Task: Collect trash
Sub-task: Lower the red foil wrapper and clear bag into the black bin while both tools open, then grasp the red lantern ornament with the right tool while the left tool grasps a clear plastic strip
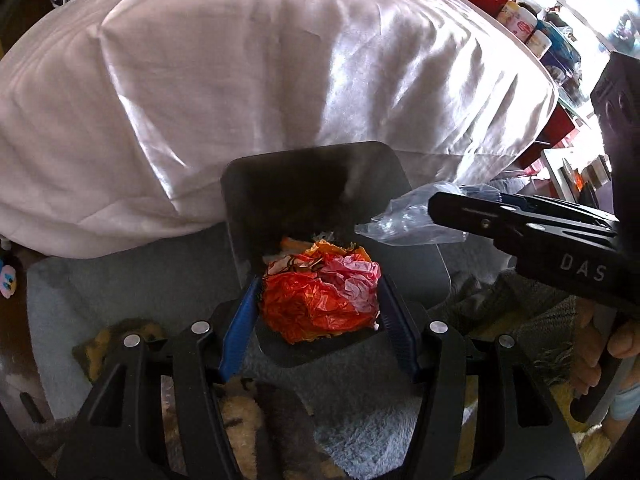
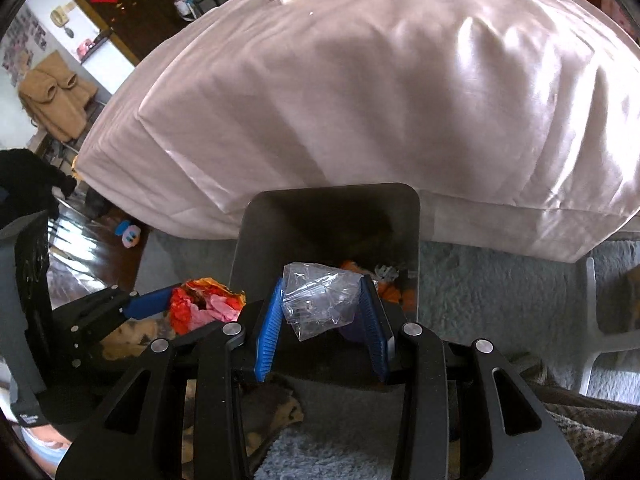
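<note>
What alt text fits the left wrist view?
The left gripper holds a crumpled orange and pink wrapper wad over a grey trash bin. The right gripper holds clear plastic beside it.

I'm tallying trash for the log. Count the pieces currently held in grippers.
2. A crumpled orange-and-pink plastic wad sits clamped in the left gripper; a crumpled clear plastic bag in the right gripper. Both hang over the grey bin, where more scraps lie, partly hidden.

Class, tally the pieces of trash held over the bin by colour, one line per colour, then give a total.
Red-orange and pink crumpled wrapper: 1
Clear plastic bag: 1
Total: 2
</note>
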### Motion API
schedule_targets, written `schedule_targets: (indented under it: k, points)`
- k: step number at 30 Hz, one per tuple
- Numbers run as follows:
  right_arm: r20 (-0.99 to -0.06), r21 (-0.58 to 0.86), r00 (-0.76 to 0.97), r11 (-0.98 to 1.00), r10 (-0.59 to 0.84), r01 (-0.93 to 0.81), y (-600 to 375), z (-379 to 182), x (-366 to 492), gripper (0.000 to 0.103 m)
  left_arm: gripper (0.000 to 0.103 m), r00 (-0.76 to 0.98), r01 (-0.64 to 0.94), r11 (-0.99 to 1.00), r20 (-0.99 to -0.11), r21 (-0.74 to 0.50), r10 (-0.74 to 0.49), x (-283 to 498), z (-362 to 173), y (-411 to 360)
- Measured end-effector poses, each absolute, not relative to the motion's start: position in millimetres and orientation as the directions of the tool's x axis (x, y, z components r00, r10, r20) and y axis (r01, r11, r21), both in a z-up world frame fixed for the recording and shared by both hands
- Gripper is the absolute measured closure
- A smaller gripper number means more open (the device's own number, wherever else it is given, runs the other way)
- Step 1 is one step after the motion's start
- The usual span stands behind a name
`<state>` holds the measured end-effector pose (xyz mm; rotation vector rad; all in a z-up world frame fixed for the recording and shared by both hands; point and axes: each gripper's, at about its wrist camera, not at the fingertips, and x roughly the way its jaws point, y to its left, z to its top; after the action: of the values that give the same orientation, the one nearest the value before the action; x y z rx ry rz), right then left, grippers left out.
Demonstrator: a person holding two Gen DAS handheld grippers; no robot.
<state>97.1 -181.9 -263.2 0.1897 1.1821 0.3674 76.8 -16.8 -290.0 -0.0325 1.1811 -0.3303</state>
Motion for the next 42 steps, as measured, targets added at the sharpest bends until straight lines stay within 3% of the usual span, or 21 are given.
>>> schedule_targets:
  k: [6,10,15,18,20,22,33,42]
  points:
    - [-0.864,0.349,0.319,0.920,0.389,-0.178,-181,-265,103,0.061,0.041,0.329,0.230,0.954,-0.907,-0.194,-0.264,80,-291,-18]
    - [-0.860,0.362,0.319,0.917,0.398,-0.167,-183,-265,104,0.044,0.036,0.334,0.221,0.955,-0.905,-0.195,-0.262,81,-288,-16]
    - [-0.853,0.367,0.337,0.917,0.398,-0.153,-188,-256,106,0.039,0.022,0.352,0.215,0.960,-0.902,-0.182,-0.250,80,-282,-13]
    - [-0.847,0.356,0.368,0.923,0.384,-0.144,-196,-244,107,0.026,0.013,0.380,0.207,0.964,-0.894,-0.168,-0.238,80,-270,-8]
    - [-0.845,0.335,0.393,0.932,0.363,-0.141,-204,-232,111,0.012,0.010,0.406,0.199,0.967,-0.885,-0.160,-0.230,81,-258,-4]
    - [-0.840,0.313,0.418,0.939,0.345,-0.144,-211,-219,116,0.009,0.008,0.439,0.185,0.971,-0.871,-0.153,-0.221,84,-243,1]
    - [-0.756,0.313,0.579,0.945,0.307,-0.092,-249,-144,172,0.006,0.008,0.547,0.153,0.984,-0.821,-0.095,-0.165,132,-178,11]
    - [-0.760,0.298,0.585,0.952,0.284,-0.074,-237,-139,243,0.006,0.008,0.586,0.122,0.988,-0.796,-0.097,-0.151,208,-145,12]
